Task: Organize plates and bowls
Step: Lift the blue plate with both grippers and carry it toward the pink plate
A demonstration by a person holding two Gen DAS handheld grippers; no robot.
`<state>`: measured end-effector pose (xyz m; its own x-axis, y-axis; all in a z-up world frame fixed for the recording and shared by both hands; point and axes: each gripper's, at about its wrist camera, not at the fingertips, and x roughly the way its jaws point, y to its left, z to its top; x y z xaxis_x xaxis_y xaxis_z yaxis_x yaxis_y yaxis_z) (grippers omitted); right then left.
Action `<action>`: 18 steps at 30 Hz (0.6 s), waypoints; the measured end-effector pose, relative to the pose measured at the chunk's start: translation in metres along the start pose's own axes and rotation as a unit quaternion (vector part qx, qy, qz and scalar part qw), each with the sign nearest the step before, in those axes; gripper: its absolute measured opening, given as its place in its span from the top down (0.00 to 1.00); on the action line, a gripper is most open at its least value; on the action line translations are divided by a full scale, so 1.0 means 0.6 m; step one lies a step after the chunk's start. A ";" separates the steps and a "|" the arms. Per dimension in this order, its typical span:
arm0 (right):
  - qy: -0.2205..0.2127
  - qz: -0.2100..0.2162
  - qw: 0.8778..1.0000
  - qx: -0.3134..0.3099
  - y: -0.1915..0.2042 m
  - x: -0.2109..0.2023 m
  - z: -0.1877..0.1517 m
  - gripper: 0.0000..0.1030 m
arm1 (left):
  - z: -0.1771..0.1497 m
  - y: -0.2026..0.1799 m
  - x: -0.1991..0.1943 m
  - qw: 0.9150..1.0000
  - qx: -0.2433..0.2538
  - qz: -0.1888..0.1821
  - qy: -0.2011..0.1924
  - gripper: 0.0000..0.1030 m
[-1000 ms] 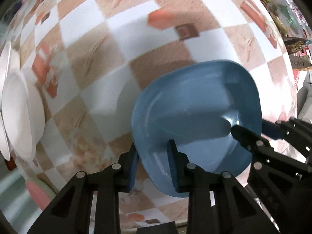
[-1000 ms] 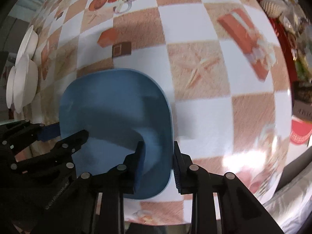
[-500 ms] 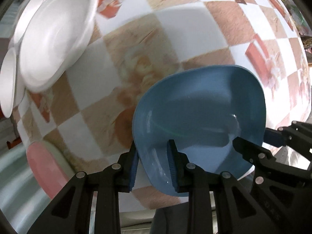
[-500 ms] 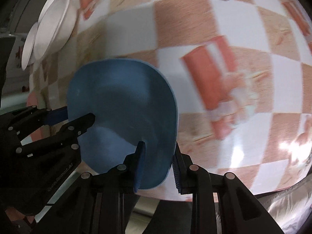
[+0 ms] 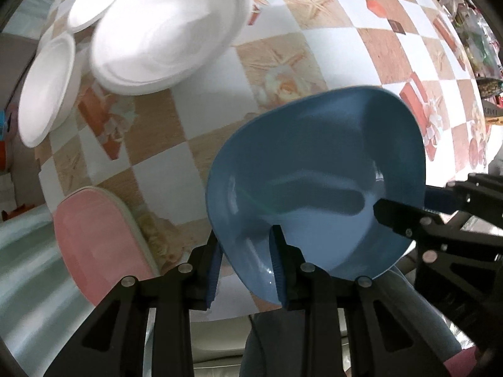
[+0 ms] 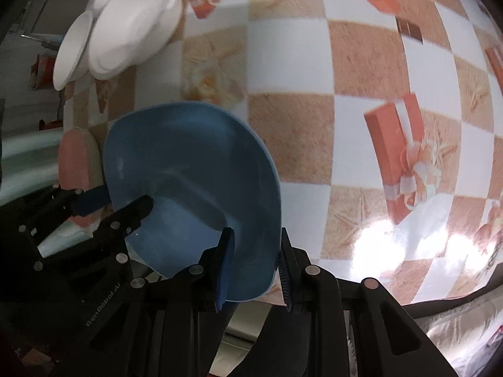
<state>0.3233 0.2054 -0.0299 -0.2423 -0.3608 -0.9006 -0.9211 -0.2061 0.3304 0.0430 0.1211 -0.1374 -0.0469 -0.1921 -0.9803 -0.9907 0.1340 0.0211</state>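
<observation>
The blue bowl point(image 5: 314, 169) was held in the lower centre of both frames, above the near edge of the bench point(image 5: 330, 50), with part of it hanging out past that edge. The left gripper point(image 5: 246, 265) had its jaws clenched on the bowl's near left rim, one finger inside and one outside. The right gripper point(image 6: 256, 270) was clamped the same way on the opposite rim, seen at the right edge of the left wrist view.

Open checked tablecloth ran across the middle and right of the frames, with printed red gift boxes and starfish. In the upper left sat the white plates point(image 5: 166, 28), a large one overlapping another, with a smaller white bowl point(image 5: 45, 91) just beside them. A pink plate point(image 5: 94, 238) lay at the lower left, near the bench edge and close beside the blue bowl.

The blue bowl was a rounded square, smooth, glossy and deep, tilted toward the cameras
</observation>
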 end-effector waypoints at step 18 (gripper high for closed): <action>-0.028 -0.027 0.998 -0.053 0.062 -0.041 -0.019 0.71 | -0.064 0.035 -0.002 0.997 -0.046 -0.032 -0.044 0.67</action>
<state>0.2984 0.1960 0.0082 -0.2137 -0.2954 -0.9312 -0.8961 -0.3203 0.3073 0.0172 0.0868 -0.1284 0.0241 -0.1111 -0.9935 -0.9990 0.0339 -0.0280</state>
